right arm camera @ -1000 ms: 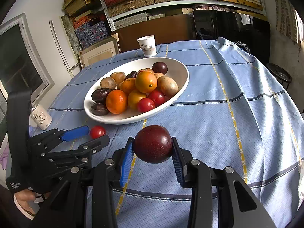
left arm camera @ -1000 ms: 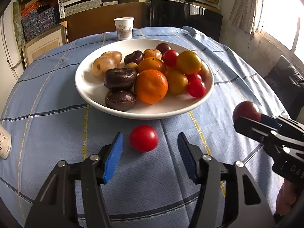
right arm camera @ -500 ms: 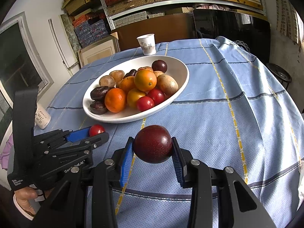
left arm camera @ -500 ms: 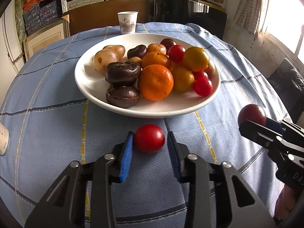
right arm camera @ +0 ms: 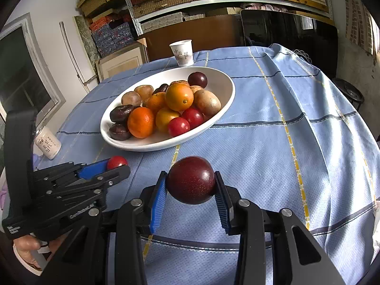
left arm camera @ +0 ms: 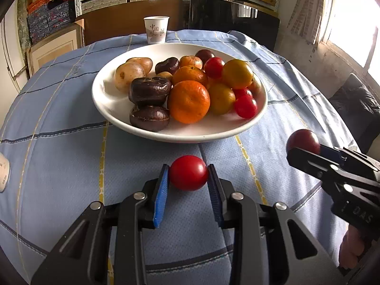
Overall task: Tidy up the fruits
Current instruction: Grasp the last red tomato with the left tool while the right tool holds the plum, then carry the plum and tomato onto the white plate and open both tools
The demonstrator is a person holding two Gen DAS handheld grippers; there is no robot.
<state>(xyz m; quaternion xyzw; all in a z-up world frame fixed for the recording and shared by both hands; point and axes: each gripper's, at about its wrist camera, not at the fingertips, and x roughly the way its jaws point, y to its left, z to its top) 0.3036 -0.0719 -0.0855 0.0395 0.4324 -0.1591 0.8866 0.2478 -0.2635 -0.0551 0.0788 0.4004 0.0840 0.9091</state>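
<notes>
A small red tomato point(left arm camera: 188, 173) rests on the blue cloth just in front of the white bowl point(left arm camera: 111, 109), and my left gripper point(left arm camera: 188, 178) is shut on it, both blue pads pressing its sides. The same tomato point(right arm camera: 116, 162) shows at the left gripper's tip in the right wrist view. My right gripper point(right arm camera: 191, 185) is shut on a dark red plum point(right arm camera: 191, 182), held above the cloth; the plum point(left arm camera: 302, 141) also appears at the right in the left wrist view. The bowl point(right arm camera: 223, 90) holds oranges, tomatoes, brown fruits and a plum.
A paper cup point(left arm camera: 156, 29) stands behind the bowl at the table's far edge. A small white bottle point(right arm camera: 47, 143) sits at the left edge of the table. A hand point(right arm camera: 28, 251) holds the left gripper. Shelves with boxes and a black chair are behind the table.
The left gripper's jaws have shut from wide apart onto the red tomato. The right gripper has kept still with the plum.
</notes>
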